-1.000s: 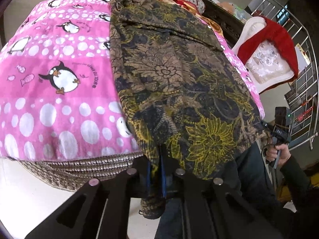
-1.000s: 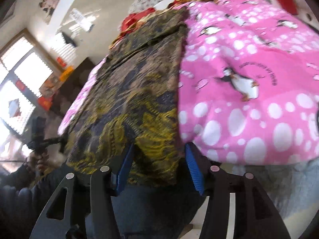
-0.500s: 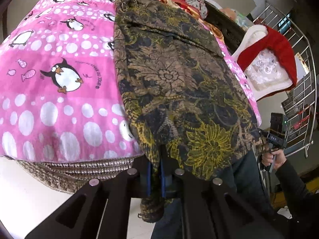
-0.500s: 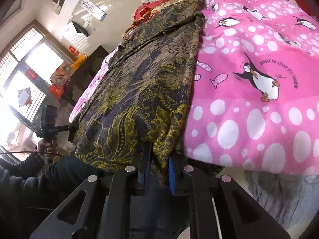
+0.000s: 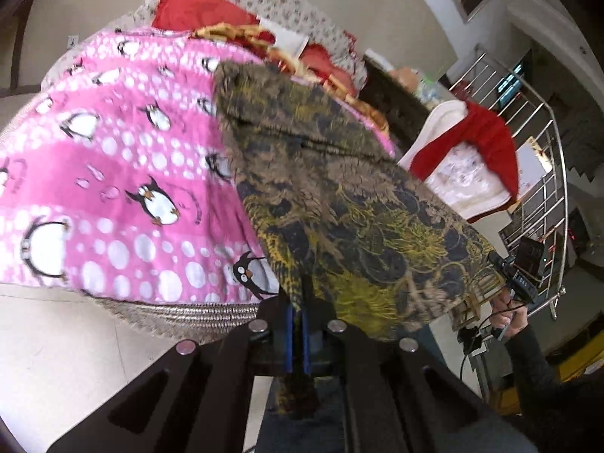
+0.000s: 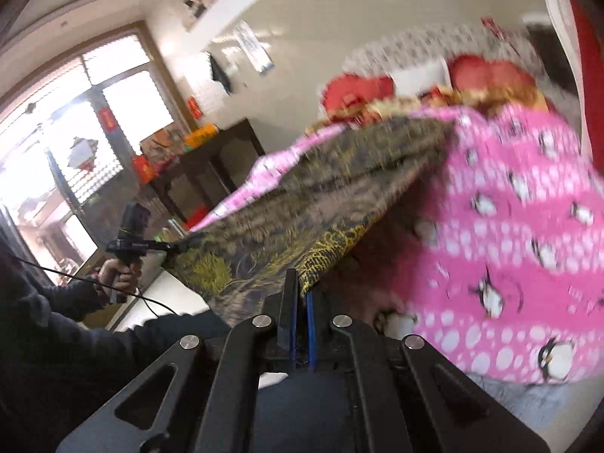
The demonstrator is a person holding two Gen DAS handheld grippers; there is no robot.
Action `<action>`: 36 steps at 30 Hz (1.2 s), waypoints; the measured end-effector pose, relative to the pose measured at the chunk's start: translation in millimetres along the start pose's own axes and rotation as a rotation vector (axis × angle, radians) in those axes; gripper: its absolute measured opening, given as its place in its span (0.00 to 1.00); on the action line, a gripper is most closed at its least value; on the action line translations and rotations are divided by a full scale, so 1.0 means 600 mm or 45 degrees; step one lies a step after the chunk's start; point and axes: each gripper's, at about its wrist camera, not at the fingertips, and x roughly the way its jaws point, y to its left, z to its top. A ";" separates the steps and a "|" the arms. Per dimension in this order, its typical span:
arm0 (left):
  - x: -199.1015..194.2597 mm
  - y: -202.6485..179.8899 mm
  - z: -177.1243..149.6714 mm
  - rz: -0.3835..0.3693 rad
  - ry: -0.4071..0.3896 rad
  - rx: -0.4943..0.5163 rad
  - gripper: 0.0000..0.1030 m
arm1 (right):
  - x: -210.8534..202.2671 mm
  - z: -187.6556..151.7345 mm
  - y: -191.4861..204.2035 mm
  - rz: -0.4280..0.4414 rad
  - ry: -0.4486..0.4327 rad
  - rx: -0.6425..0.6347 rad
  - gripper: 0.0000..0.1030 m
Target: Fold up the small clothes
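A dark garment with a brown and yellow flower print (image 5: pixel 339 196) lies along a bed covered by a pink penguin blanket (image 5: pixel 113 173). Its near hem is lifted off the bed. My left gripper (image 5: pixel 298 313) is shut on the hem's left corner. My right gripper (image 6: pixel 300 298) is shut on the other hem corner, and the garment (image 6: pixel 321 196) stretches away from it, raised above the blanket (image 6: pixel 528 226). The right gripper also shows in the left wrist view (image 5: pixel 502 287), and the left gripper in the right wrist view (image 6: pixel 177 247).
Red and patterned bedding (image 5: pixel 226 19) is piled at the bed's far end. A metal rack (image 5: pixel 543 173) with a red and white cloth (image 5: pixel 472 158) stands to the right. A dark cabinet (image 6: pixel 211 166) and bright windows (image 6: pixel 75 132) are to the left.
The right gripper closed on the garment's hem corner. Both grippers then rose, lifting the near end of the garment off the blanket.
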 end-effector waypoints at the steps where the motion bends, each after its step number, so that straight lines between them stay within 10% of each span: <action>1: -0.019 -0.003 -0.004 -0.023 -0.015 0.006 0.02 | -0.009 0.005 0.006 0.005 -0.018 -0.010 0.03; 12: -0.122 -0.051 0.033 -0.200 -0.153 0.066 0.03 | -0.109 0.039 0.039 0.048 -0.138 -0.059 0.03; 27: 0.183 0.040 0.295 0.254 -0.186 0.001 0.03 | 0.167 0.177 -0.161 -0.599 -0.015 -0.001 0.03; 36: 0.323 0.121 0.388 0.398 -0.077 -0.058 0.03 | 0.306 0.231 -0.263 -0.770 0.137 0.041 0.03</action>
